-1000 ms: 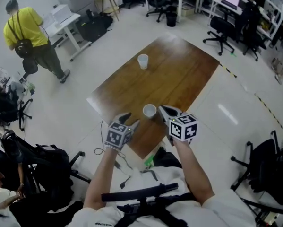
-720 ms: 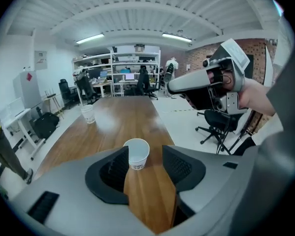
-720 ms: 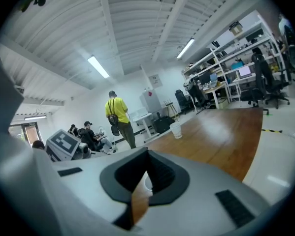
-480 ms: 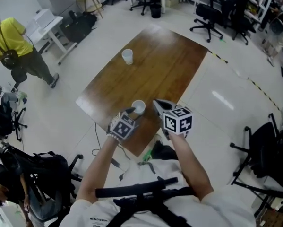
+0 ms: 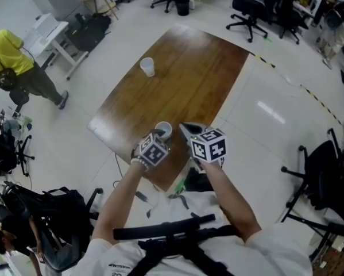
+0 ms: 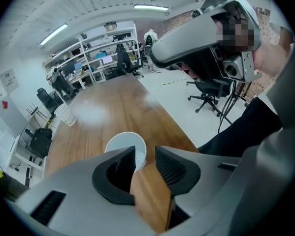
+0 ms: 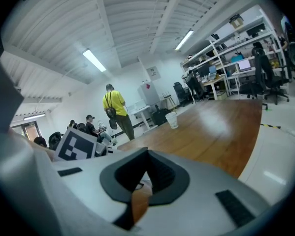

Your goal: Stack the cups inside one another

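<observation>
Two white paper cups stand on the brown table [image 5: 200,68]. The near cup [image 5: 163,130] [image 6: 127,144] is close to the front corner, and the far cup [image 5: 147,66] [image 6: 63,114] [image 7: 172,119] stands upright near the far left edge. My left gripper [image 5: 159,139] [image 6: 145,154] points down at the near cup. Its jaws have just been closing, with the cup's right rim in the gap. The left jaw hides part of the cup, and wood shows between the cup wall and the right jaw. My right gripper [image 5: 185,129] [image 7: 147,154] hovers just right of the near cup, its tips together and nothing between them.
A person in a yellow shirt [image 5: 8,53] [image 7: 113,109] walks on the floor left of the table. Office chairs [image 5: 246,16] and shelves line the far side. Bags and another chair [image 5: 51,206] sit at my near left.
My left gripper has moved forward and down onto the near cup and rolled, and its jaws have narrowed. The right gripper has sunk a little beside the cup.
</observation>
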